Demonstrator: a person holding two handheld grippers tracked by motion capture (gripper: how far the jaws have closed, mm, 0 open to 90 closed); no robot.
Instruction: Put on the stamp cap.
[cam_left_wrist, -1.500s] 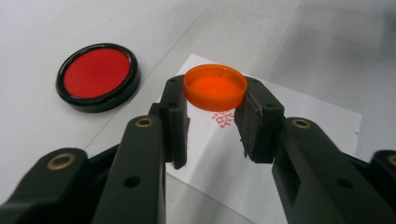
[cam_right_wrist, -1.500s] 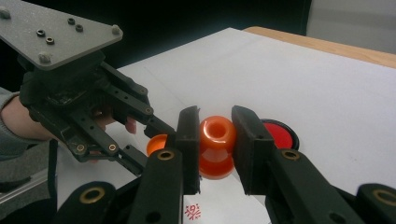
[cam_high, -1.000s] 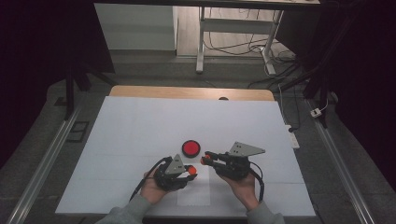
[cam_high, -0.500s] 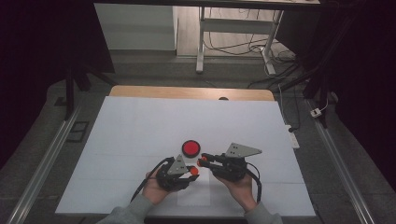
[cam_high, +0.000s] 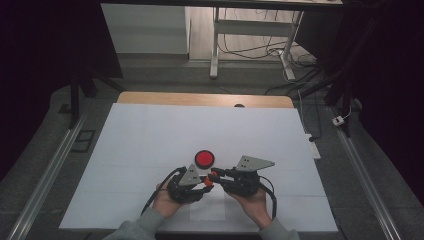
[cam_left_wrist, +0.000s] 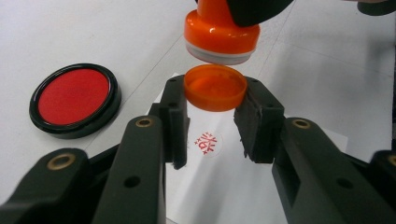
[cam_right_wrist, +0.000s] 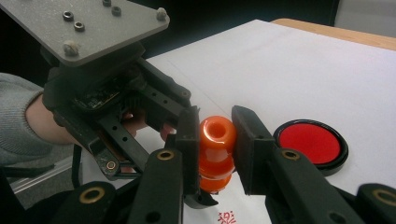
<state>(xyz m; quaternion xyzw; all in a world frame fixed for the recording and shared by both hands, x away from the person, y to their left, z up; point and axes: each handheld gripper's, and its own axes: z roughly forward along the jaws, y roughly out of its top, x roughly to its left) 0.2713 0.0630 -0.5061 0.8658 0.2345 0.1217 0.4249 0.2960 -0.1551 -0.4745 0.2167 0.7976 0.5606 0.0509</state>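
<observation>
Two grippers meet just beside the red ink pad (cam_high: 204, 158): left gripper (cam_left_wrist: 212, 121) fingers pinch the orange cap (cam_left_wrist: 215, 87), right gripper (cam_right_wrist: 214, 140) fingers squeeze the orange stamp (cam_right_wrist: 215, 151).

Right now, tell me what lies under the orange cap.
Under the cap, held in the left hand-held gripper, lies white paper bearing a red stamp print. The black pads hide the paper on either side of it.
</observation>
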